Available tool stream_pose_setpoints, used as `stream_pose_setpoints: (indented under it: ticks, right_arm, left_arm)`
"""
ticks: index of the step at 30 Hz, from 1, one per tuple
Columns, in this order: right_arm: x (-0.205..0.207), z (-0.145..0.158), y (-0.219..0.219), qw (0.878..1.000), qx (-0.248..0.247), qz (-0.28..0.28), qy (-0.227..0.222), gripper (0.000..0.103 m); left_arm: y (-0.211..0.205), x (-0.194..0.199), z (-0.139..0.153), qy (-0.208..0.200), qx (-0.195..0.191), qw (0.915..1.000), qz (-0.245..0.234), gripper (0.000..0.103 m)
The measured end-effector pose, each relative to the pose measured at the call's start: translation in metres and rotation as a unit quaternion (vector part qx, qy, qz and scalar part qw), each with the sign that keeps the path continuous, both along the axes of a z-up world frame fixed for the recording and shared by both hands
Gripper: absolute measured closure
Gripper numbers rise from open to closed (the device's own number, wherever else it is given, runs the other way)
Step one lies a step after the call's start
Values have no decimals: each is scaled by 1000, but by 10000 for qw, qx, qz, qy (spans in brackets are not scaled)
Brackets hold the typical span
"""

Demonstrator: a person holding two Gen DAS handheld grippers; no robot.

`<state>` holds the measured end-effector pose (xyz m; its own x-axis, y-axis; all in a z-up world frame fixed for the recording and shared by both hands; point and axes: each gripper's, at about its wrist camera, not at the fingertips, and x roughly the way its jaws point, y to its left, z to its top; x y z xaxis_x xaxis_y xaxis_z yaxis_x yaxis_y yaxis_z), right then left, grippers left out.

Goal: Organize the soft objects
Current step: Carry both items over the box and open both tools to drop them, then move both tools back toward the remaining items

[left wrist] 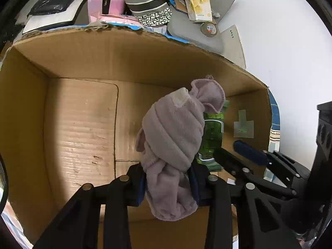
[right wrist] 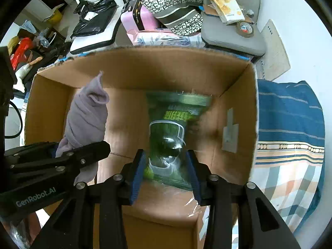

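Observation:
My left gripper [left wrist: 169, 184] is shut on a rolled lilac towel [left wrist: 174, 145] and holds it over the inside of an open cardboard box [left wrist: 78, 124]. The towel also shows in the right wrist view [right wrist: 85, 120], at the left of the box [right wrist: 166, 66], with the left gripper [right wrist: 62, 155] under it. My right gripper [right wrist: 166, 172] has its blue pads on both sides of a green plastic packet [right wrist: 172, 137] inside the box; the packet looks blurred. In the left wrist view the packet [left wrist: 212, 137] shows behind the towel, and the right gripper [left wrist: 234, 151] is to the right.
Behind the box are a pink case [right wrist: 137, 18], a patterned bag [right wrist: 178, 10], a grey cushion [right wrist: 232, 33] with a snack box [right wrist: 224, 2] and tape roll [right wrist: 244, 29], and a black plastic bag [right wrist: 95, 14]. A blue striped cloth [right wrist: 290, 112] lies right of the box.

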<state>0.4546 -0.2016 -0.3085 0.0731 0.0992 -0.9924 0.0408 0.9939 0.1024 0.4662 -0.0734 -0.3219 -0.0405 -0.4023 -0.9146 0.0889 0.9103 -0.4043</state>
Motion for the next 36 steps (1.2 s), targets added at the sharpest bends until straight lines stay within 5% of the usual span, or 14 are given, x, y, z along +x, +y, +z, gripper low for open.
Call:
stream_pose_setpoints:
  ticks: [4, 10, 13, 17, 24, 36]
  right_arm:
    - [-2, 8, -4, 10000, 8, -29, -64, 36]
    - [-17, 24, -4, 9997, -135, -68, -179, 18]
    - [-28, 32, -4, 9994, -146, -132, -295, 0]
    - [-50, 37, 5, 9991, -252, -37, -351, 0]
    - [-96, 46, 27, 9986, -369, -55, -381, 0]
    - [-186, 140, 45, 9869, -576, -348, -1468, 0]
  left_arm:
    - [6, -3, 5, -94, 254, 9996, 95, 64]
    - [21, -12, 14, -221, 603, 9977, 226, 30]
    - [28, -15, 21, -427, 795, 9954, 306, 13]
    - [40, -34, 38, -798, 993, 9909, 440, 3]
    - [55, -83, 78, -1535, 1380, 9769, 546, 2]
    - [73, -180, 154, -2430, 1635, 9526, 821, 2]
